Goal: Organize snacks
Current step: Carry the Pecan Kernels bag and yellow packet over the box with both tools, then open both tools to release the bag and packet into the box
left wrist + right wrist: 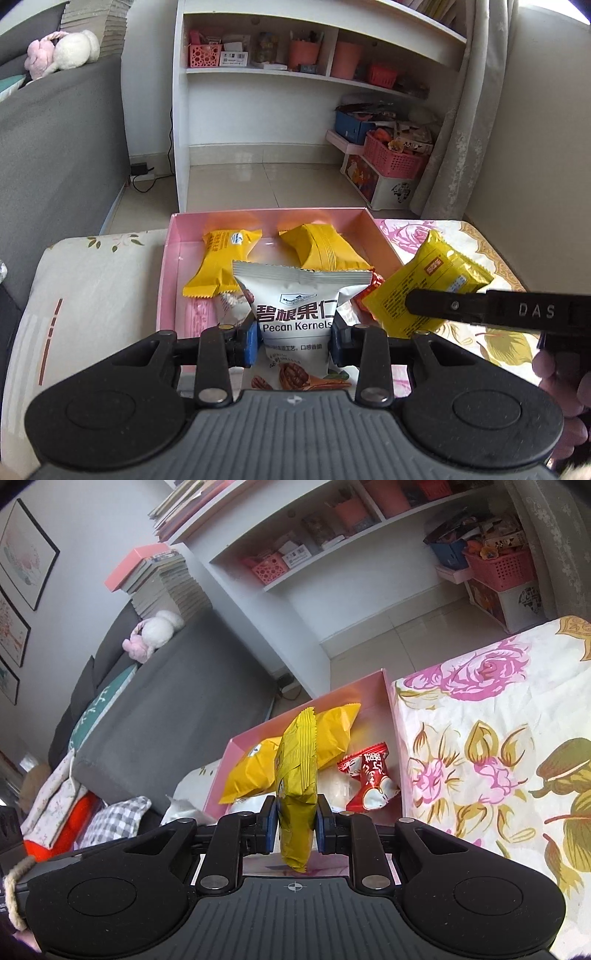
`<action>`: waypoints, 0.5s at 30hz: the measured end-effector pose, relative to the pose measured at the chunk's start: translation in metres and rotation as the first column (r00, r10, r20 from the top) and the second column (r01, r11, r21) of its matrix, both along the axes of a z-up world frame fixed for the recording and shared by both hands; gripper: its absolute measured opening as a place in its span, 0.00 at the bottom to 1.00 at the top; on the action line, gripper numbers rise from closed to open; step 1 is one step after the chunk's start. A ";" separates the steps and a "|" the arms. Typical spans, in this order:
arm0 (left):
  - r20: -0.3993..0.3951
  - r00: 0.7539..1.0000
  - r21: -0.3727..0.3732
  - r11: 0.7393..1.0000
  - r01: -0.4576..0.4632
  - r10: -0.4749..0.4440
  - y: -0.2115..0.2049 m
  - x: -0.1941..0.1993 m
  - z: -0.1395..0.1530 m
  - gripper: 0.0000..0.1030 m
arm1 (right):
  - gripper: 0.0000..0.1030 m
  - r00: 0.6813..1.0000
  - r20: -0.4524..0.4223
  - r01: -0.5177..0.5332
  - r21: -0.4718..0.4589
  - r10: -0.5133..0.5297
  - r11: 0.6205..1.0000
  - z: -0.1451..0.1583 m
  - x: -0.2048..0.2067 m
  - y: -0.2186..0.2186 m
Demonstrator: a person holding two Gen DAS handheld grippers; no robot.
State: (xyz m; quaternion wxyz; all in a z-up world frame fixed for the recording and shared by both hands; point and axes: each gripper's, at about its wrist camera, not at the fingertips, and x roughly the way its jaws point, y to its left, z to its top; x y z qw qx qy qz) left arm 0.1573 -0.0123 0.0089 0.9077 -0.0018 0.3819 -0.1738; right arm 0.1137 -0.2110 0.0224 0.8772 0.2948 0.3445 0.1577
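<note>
Left gripper [294,341]: jaws closed partway on a white pecan kernels packet [295,314], blue pads pressing its two side edges, the packet standing upright between them with its sealed top edge ahead of the jaws. Right gripper [296,825]: jaws nearly fully closed, pinching a yellow snack packet [297,775] edge-on, the packet rising ahead of the jaws and hanging a little below them; in the left wrist view the same yellow packet [424,284] appears to the right of the left jaws, gripped by the black finger [480,306] of the right gripper. Pink box [173,258]: open-topped, lying directly ahead of and below both pairs of jaws on a tabletop with a floral cloth [498,738]. Contents of the box: one yellow wrapped snack [218,262] ahead and left of the left jaws; a second yellow wrapped snack [321,247] straight ahead, behind the pecan packet; a red wrapped candy [369,779] just ahead and right of the right jaws; a pale pink-and-white wrapper [229,304] partly hidden beside the left jaws, type not readable. Beyond the box: tiled floor [258,184], a white shelf unit [258,70] with pink containers, and a grey sofa [166,701] to the left.
</note>
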 end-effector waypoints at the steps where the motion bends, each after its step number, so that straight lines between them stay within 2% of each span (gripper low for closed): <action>1: -0.006 1.000 0.000 1.000 -0.007 0.007 -0.003 0.006 0.000 0.32 | 0.19 1.000 -0.010 -0.007 0.002 0.007 1.000 -0.002 0.002 0.000; 6: -0.023 0.999 0.002 0.999 -0.041 0.041 -0.010 0.027 -0.004 0.32 | 0.20 0.999 -0.042 -0.035 -0.001 0.035 0.999 -0.011 0.010 -0.001; 15: -0.035 0.993 0.042 0.993 -0.107 0.109 -0.020 0.048 -0.019 0.32 | 0.21 0.998 -0.054 -0.017 0.023 0.018 1.000 -0.021 0.020 -0.005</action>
